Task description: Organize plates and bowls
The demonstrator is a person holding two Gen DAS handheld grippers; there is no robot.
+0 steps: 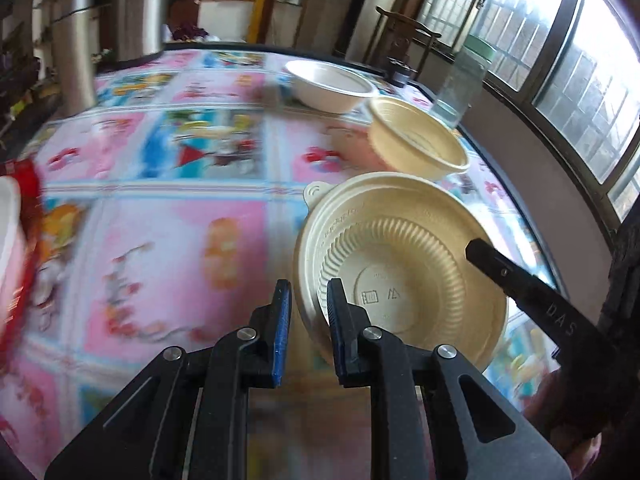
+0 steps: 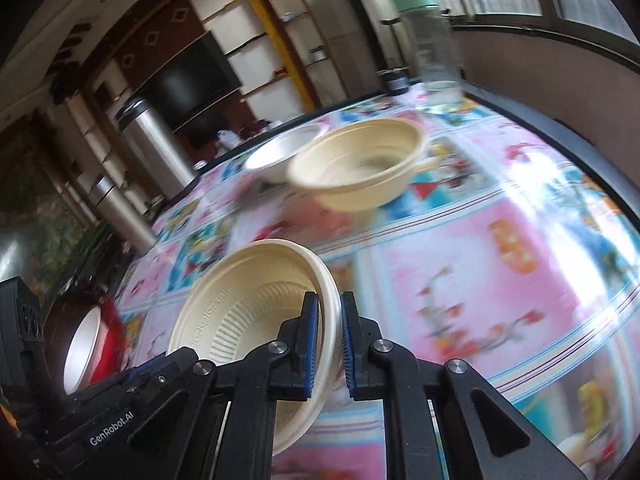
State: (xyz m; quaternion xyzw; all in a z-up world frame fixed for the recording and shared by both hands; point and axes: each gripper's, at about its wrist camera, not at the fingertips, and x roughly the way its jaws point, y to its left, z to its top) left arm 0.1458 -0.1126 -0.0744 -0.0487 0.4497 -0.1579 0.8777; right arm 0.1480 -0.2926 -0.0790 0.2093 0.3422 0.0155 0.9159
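Grippers both at one cream plastic bowl (image 1: 404, 264), which is tilted on edge above the cartoon-print tablecloth (image 1: 160, 240).

Left wrist view, left to right: red-and-white bowl (image 1: 12, 240) at far left edge, blurred. Steel thermos (image 1: 76, 52) far ahead-left. Left gripper (image 1: 308, 312) has one finger outside the bowl's rim and one inside, straddling the wall; a gap shows between the pads, so I cannot tell if it is clamped or loose. Ahead of it, a white bowl (image 1: 332, 84) upright on the cloth, then a second cream bowl (image 1: 416, 140) just beside it, to the right and nearer. Clear jar with green lid (image 1: 464, 80) further right, near the table edge. Black finger of the other gripper (image 1: 520, 280) reaches into the held bowl from the right.

Right wrist view, left to right: red-and-white bowl (image 2: 88, 348) at far left, thermos (image 2: 156, 148) behind. Right gripper (image 2: 328, 344) pinches the tilted cream bowl's (image 2: 248, 304) rim, blue pads (image 2: 310, 340) tight on both sides, clenched on it. Ahead: white bowl (image 2: 280, 152) partly behind the second cream bowl (image 2: 360, 164); jar (image 2: 432, 40) far ahead-right.
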